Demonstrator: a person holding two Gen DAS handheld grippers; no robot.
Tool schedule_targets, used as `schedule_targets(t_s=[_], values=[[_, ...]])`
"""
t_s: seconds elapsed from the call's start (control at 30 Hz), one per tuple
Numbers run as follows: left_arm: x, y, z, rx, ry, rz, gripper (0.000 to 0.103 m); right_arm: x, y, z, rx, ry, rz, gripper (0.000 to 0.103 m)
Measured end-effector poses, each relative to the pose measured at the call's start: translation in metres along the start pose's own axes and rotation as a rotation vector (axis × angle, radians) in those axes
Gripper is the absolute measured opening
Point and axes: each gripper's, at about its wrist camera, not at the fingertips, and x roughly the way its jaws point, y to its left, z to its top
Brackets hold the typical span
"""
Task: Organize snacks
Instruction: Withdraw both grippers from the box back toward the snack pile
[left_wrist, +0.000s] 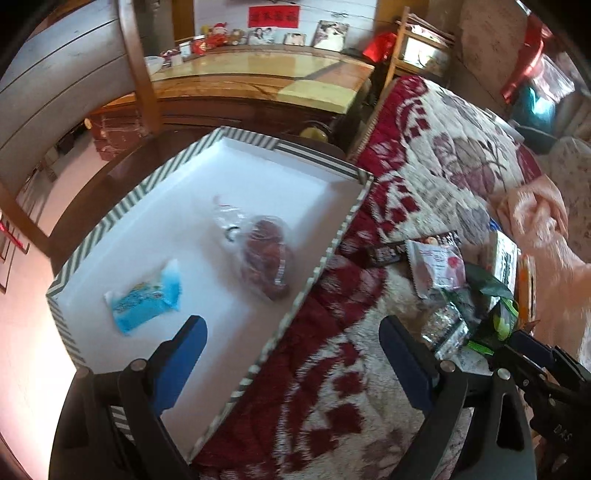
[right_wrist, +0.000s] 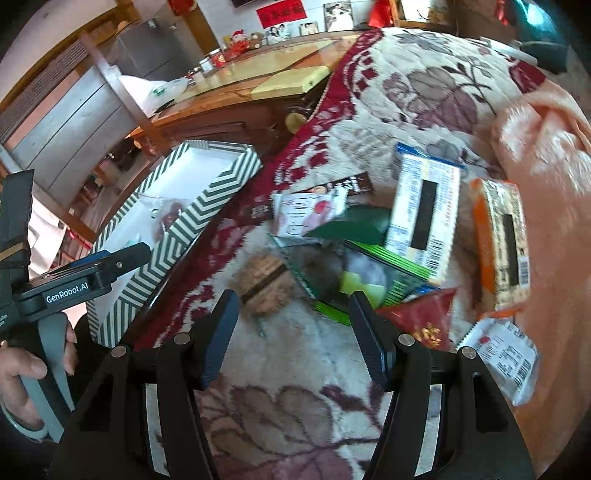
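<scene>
A striped box (left_wrist: 325, 254) with a white floor holds a blue snack packet (left_wrist: 146, 297) and a clear bag of red snacks (left_wrist: 264, 253). My left gripper (left_wrist: 291, 339) is open and empty, straddling the box's near right wall. A pile of snack packets (right_wrist: 369, 251) lies on the patterned blanket. My right gripper (right_wrist: 291, 306) is open and empty just in front of a clear green-edged packet (right_wrist: 351, 280) and a brown packet (right_wrist: 264, 284). The box also shows in the right wrist view (right_wrist: 177, 236).
A white-and-blue packet (right_wrist: 423, 210), an orange packet (right_wrist: 504, 240), a red packet (right_wrist: 424, 314) and a white packet (right_wrist: 502, 354) lie to the right. A peach blanket (right_wrist: 546, 155) is at far right. A wooden table (left_wrist: 258, 77) stands behind. The left gripper shows in the right wrist view (right_wrist: 110, 266).
</scene>
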Motion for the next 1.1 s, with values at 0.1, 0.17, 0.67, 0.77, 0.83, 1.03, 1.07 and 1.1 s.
schedule_targets(t_s=[0.1,0.17,0.67,0.77,0.83,1.03,1.07,1.1], values=[[0.002,-0.009,0.001,0.021,0.008,-0.002,0.096,-0.001,-0.005,0.001,0.014,-0.006,0.01,0.062],[0.003,-0.014,0.001,0.028,0.013,-0.007,0.096,0.002,-0.005,0.004,0.008,-0.004,0.013,0.062],[0.011,-0.021,0.003,0.03,0.029,-0.004,0.096,0.026,0.009,-0.005,-0.009,0.101,0.108,0.062],[0.01,-0.012,0.005,0.004,0.022,0.002,0.096,0.039,0.014,-0.009,0.006,0.151,0.094,0.062],[0.01,-0.006,0.006,-0.013,0.022,0.003,0.096,0.046,0.017,-0.011,0.02,0.166,0.094,0.062],[0.011,0.003,0.004,-0.029,0.026,0.003,0.096,0.063,0.011,0.001,0.128,0.16,0.099,0.062],[0.011,0.004,0.004,-0.031,0.027,0.004,0.096,0.065,0.011,0.005,0.133,0.157,0.098,0.062],[0.011,0.006,0.004,-0.034,0.027,0.004,0.096,0.067,0.013,0.008,0.132,0.155,0.092,0.062]])
